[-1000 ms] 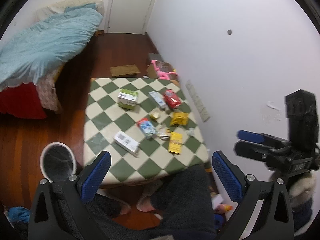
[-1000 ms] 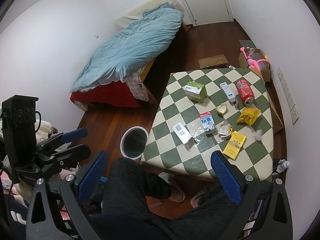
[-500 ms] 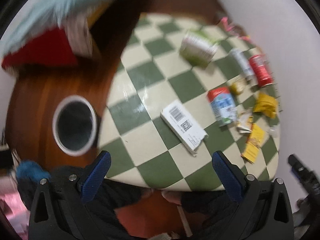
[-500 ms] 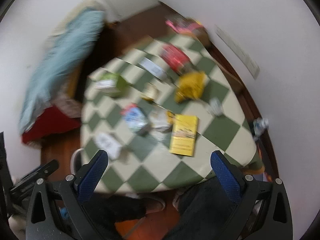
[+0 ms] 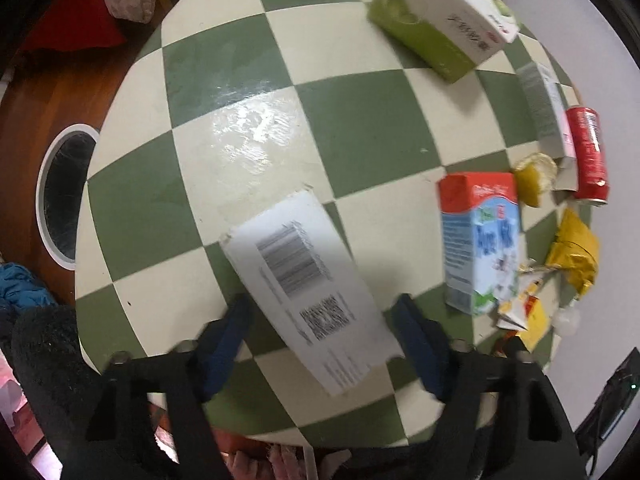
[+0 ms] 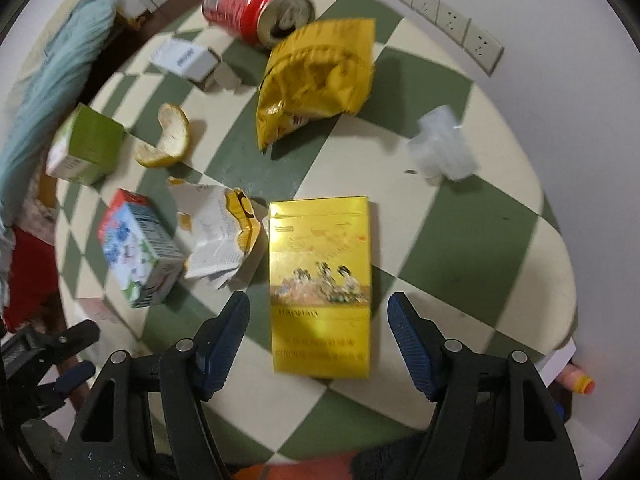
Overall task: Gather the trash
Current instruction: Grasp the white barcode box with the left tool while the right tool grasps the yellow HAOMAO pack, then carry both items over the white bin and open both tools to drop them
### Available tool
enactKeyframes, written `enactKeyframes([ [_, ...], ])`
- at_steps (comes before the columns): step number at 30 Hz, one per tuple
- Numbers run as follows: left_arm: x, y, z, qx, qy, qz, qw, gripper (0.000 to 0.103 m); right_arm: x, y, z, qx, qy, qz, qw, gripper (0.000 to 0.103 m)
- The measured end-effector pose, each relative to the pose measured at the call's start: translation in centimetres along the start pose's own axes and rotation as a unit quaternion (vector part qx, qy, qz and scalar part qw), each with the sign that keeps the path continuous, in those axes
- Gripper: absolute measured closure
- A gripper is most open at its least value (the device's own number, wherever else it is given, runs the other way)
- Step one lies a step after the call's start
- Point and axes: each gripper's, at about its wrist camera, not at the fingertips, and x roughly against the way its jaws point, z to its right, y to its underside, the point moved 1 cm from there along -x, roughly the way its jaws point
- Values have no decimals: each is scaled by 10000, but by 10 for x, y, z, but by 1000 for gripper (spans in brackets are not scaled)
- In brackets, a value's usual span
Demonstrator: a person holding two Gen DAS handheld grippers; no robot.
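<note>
A flat white box with a barcode lies slantwise near the front edge of the green-and-cream checkered table. My left gripper points straight down over it. Its jaws are closing with the box between them, and the pads stand just off its long sides. In the right wrist view a yellow cigarette pack lies flat on the table. My right gripper straddles its near half. Those jaws are closing too, with a gap at each side. A white-rimmed bin stands on the floor left of the table.
More litter covers the table: a green box, milk carton, red can, yellow pouch, orange peel, crumpled wrapper and clear plastic scrap. A wall with sockets runs behind.
Both grippers came down from high above the room to just over the table. Their jaws have narrowed, the left around the white box and the right around the yellow pack.
</note>
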Motion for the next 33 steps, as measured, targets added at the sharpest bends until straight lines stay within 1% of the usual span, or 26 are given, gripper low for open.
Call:
enactKeyframes([
  [1,0,1,0,-44,-46,26,10000,47,-2,-1,-2,28,35,-7,10000,30],
  [3,4,5,2,-362,-192,113,9991,48,-7,-3,-9,161,183,3,9997,29],
  [5,11,12,8,-929,-578,325,9935,48,-9,-5,-15,353,262,12,9990,31],
  [7,13,16,10,-1212,-675,409,9895,48,-10,-3,-18,568,427,-12,9975,44],
  [9,13,17,11,-1252,-682,423,9889,48,-10,-2,-16,680,540,-35,9962,44],
  [12,6,11,18,-1247,-718,415,9887,47,-11,-2,-9,706,483,-70,9963,44],
  [14,-1,12,18,-1197,-723,326,9896,48,-15,-5,-8,722,523,-80,9960,43],
  [16,1,13,23,-1235,-761,430,9885,48,-16,-5,-10,744,595,-85,9954,41],
  [19,5,17,26,-1219,-727,519,9885,49,-19,-5,-19,812,704,-53,9942,41],
  [20,6,17,29,-1233,-718,560,9882,54,-17,-1,-24,842,738,-37,9937,41],
  [24,12,28,36,-1319,-830,729,9851,54,-20,10,-35,892,792,90,9928,42],
  [25,14,30,37,-1347,-853,779,9841,54,-12,14,-31,893,801,109,9927,43],
  [28,26,37,46,-1452,-940,1052,9793,55,-11,19,-31,884,742,138,9932,44],
  [30,40,43,53,-1548,-947,1235,9756,55,-7,18,-20,848,679,151,9940,44],
  [33,66,55,61,-1741,-969,1561,9674,55,5,27,-13,834,550,253,9947,44],
])
